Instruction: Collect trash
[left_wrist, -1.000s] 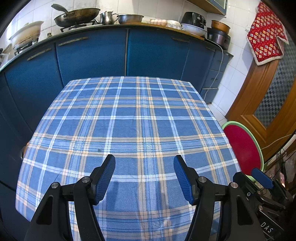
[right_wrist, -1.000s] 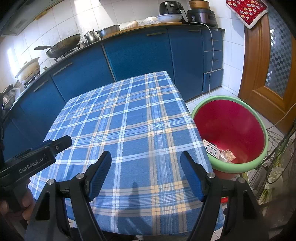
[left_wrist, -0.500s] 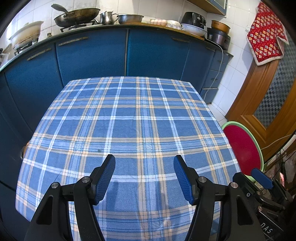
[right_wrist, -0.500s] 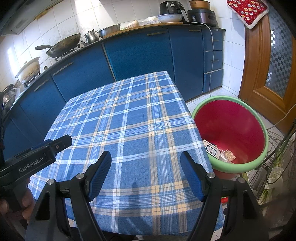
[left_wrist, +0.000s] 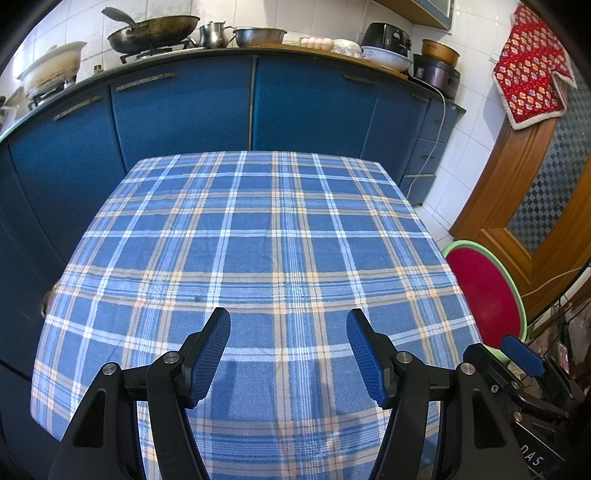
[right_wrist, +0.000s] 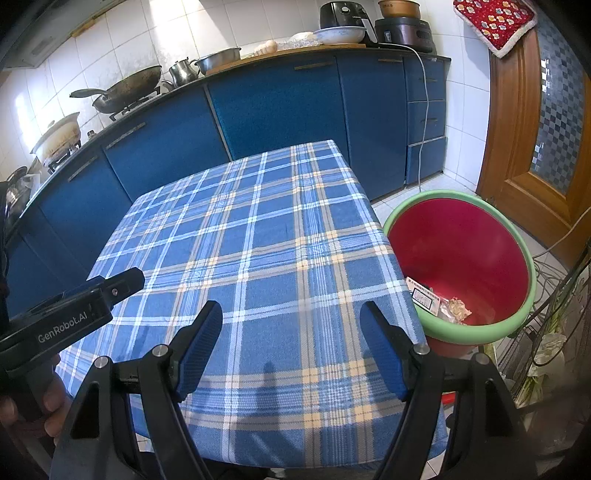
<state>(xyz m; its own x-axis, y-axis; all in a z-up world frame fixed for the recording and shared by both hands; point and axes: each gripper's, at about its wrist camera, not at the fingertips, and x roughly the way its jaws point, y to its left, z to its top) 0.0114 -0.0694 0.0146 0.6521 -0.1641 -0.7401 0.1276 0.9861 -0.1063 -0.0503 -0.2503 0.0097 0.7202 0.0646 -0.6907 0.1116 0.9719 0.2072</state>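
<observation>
Right wrist view: the right hand-held gripper (right_wrist: 291, 314) hovers spread and empty over the plaid counter (right_wrist: 258, 229). Just beyond its right edge, the red bin (right_wrist: 461, 258) holds the trash (right_wrist: 439, 304). Spread likewise, the left hand-held gripper (left_wrist: 288, 325) grips nothing.

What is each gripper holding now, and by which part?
Nothing. The left gripper and the right gripper are both open, with only the tablecloth between their fingers.

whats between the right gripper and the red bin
Only bare plaid tablecloth up to the table's right edge between the right gripper and the red bin, in the right wrist view.
</observation>
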